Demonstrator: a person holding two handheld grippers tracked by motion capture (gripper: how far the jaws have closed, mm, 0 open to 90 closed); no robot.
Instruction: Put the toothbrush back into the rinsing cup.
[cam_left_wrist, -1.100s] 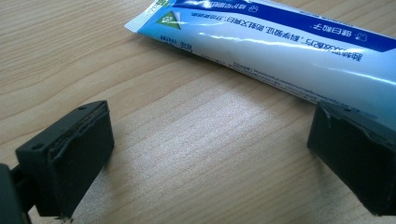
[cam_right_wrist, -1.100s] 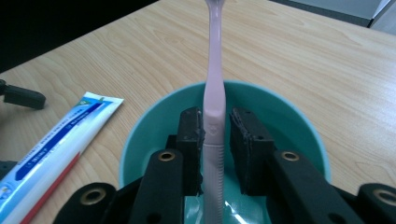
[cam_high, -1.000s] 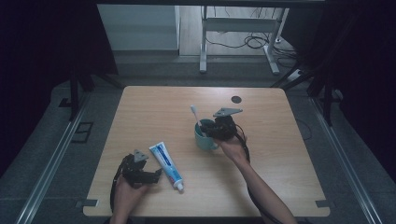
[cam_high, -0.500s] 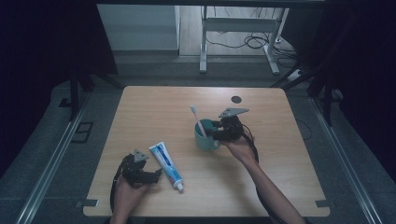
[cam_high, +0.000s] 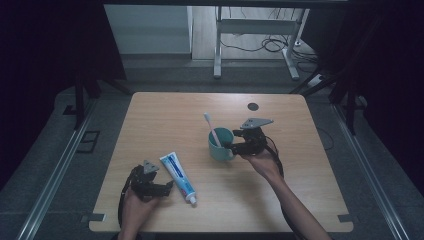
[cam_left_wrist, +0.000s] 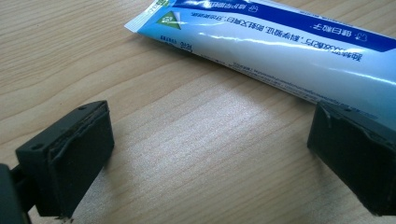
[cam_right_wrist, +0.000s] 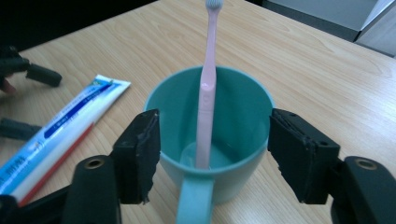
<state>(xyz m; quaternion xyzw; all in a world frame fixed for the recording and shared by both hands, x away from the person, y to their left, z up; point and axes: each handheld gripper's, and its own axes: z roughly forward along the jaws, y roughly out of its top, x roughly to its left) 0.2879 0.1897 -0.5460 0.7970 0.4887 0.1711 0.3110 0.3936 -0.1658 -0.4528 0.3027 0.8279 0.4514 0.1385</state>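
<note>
A teal cup (cam_high: 220, 147) (cam_right_wrist: 243, 112) stands mid-table with a pink toothbrush (cam_high: 212, 128) (cam_right_wrist: 208, 88) leaning in it, head up. My right gripper (cam_high: 235, 146) (cam_right_wrist: 214, 140) is open at the cup's right side. Its jaws flank the cup with small gaps, and the cup's handle points back between them. A blue and white toothpaste tube (cam_high: 178, 173) (cam_left_wrist: 289, 46) (cam_right_wrist: 60, 126) lies flat near the front left. My left gripper (cam_high: 167, 188) (cam_left_wrist: 210, 154) rests open on the wood just left of the tube, its right jaw at the tube's edge.
A small black round mark (cam_high: 253, 106) sits on the wooden table (cam_high: 300, 190) at the back right. Beyond the far edge stand a desk frame (cam_high: 218, 50) and cables (cam_high: 260, 45) on the floor. Dark rails run along both sides.
My right gripper has drawn back a little to the right of the cup. The cup, toothbrush, tube and left gripper have stayed put.
</note>
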